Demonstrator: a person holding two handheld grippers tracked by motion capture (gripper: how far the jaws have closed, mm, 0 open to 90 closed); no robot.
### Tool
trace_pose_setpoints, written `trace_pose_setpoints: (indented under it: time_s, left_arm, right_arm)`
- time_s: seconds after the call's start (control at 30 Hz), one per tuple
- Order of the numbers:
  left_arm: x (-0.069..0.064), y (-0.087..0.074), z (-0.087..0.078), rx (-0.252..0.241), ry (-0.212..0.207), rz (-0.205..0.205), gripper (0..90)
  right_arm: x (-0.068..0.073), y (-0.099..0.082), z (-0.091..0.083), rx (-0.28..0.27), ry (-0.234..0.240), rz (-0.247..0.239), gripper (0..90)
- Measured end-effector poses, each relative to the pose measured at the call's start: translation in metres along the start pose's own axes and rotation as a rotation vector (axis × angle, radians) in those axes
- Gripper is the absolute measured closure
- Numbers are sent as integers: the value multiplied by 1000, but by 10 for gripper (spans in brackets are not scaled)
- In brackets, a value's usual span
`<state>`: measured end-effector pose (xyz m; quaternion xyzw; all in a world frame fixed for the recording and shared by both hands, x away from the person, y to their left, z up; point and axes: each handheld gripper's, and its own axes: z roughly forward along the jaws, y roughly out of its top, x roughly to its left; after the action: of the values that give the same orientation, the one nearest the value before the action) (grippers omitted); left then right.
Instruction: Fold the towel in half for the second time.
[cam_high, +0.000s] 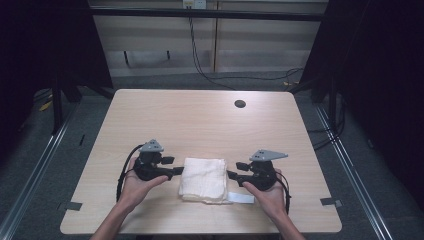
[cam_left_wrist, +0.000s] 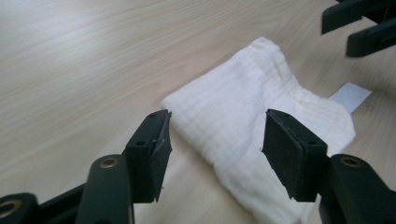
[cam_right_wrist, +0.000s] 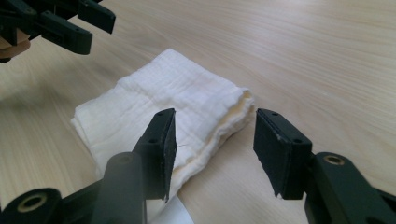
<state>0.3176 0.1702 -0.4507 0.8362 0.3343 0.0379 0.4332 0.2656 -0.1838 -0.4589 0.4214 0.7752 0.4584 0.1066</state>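
Folded cloth (cam_high: 202, 178) lies flat on the tabletop (cam_high: 200, 120), folding apparently done. Left tool (cam_high: 178, 171) and right tool (cam_high: 231, 174) flank it, jaws spread, holding nothing. Next move likely calls for withdrawal.

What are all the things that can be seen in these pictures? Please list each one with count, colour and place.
folded cloth: one, cream white, near middle of the table, between both grippers
white tag: one, white, sticking out at the cloth's near right corner
table: one, light wood, centre of the high view
round hole: one, dark, far right part of the tabletop
cables: several, black, on the floor behind the table
left gripper: one, black, left of the cloth, open
right gripper: one, black, right of the cloth, open
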Motion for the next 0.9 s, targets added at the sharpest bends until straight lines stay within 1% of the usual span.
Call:
trace_pose_setpoints:
  time_s: [0.07,0.13,0.23,0.37,0.47,0.53,0.57,0.6,0.67,0.73,0.77,0.8,0.87,0.9]
  left_arm:
    - [2,-5,-9,-3,22,-5,379]
    - [6,-11,-16,-5,33,-17,360]
    - [11,-19,-26,-7,60,-33,361]
    - [16,-31,-37,2,84,-43,346]
    - [19,-42,-42,28,100,-51,337]
    - [21,-50,-43,44,111,-54,338]
    - [22,-54,-45,54,114,-60,338]
    - [23,-57,-46,55,117,-63,338]
    - [26,-64,-51,40,124,-85,337]
    - [30,-68,-55,9,136,-112,336]
    - [32,-70,-59,-5,135,-133,331]
    - [33,-71,-62,-12,138,-143,327]
    - [35,-73,-71,-46,169,-154,312]
    - [37,-75,-73,-53,182,-161,311]
  right_arm:
    - [-3,-2,-8,-5,-1,-1,487]
    - [-7,-6,-16,-11,-1,16,483]
    - [-12,-11,-27,-6,-27,18,482]
    - [-21,-15,-44,-21,-65,27,473]
    - [-30,-20,-56,-30,-89,50,465]
    - [-37,-26,-63,-45,-86,83,464]
    - [-41,-30,-67,-46,-90,98,464]
    - [-44,-33,-70,-47,-103,108,464]
    - [-49,-38,-77,-57,-125,119,461]
    - [-52,-42,-83,-69,-144,122,457]
    - [-54,-44,-85,-73,-150,126,455]
    - [-56,-47,-88,-81,-170,127,455]
    - [-59,-51,-90,-91,-176,142,457]
    - [-62,-54,-90,-82,-197,134,456]
